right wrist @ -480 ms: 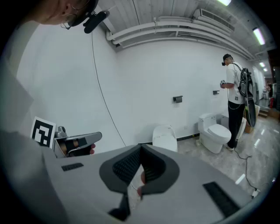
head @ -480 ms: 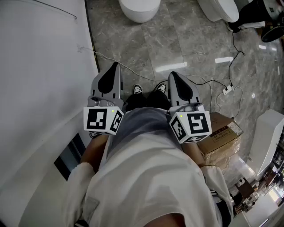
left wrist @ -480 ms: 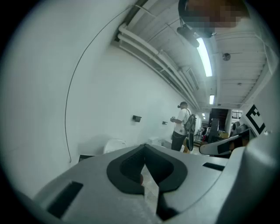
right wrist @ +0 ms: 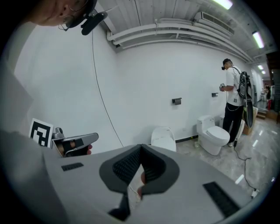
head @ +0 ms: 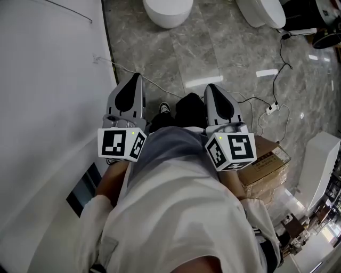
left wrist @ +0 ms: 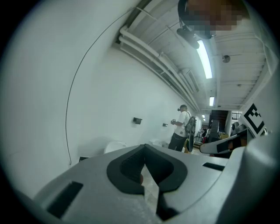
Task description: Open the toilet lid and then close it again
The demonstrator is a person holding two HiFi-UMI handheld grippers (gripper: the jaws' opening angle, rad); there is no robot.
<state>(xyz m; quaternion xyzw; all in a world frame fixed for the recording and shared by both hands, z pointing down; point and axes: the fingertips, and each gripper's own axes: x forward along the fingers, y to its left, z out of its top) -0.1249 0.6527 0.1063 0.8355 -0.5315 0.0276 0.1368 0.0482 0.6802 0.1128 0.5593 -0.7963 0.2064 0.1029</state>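
A white wall (head: 48, 80) fills the 9 o'clock side of the head view. A grey marble floor (head: 213, 48) spreads from 12 round to 3 o'clock. The person wearing the camera stands mid-frame, with a white shirt (head: 176, 213) at 6 o'clock and black shoes (head: 165, 107) just showing past the grey trousers.

The toilet (head: 168, 10) stands on the floor at 12 o'clock, close to the wall and cut by the top edge. It is well apart from both grippers. Its lid shows as a smooth white top and looks to be down. A second toilet (head: 264, 10) stands at 1 o'clock. In the right gripper view, another person (right wrist: 234, 100) stands just beside that second toilet, at 3 o'clock. A cardboard box (head: 266, 168) sits on the floor at 4 o'clock, close against the wearer's right side.

The left gripper (head: 137, 80) is held out at 11 o'clock of the wearer's body and points toward the toilet. Its own view shows its jaws clenched together with nothing between them. The right gripper (head: 210, 89) is held level with it at 1 o'clock. Its jaws are likewise pressed tip to tip and empty. Neither touches anything.

A thin black cable (head: 282, 58) trails across the floor at 2 o'clock down to a small white power strip (head: 273, 108).
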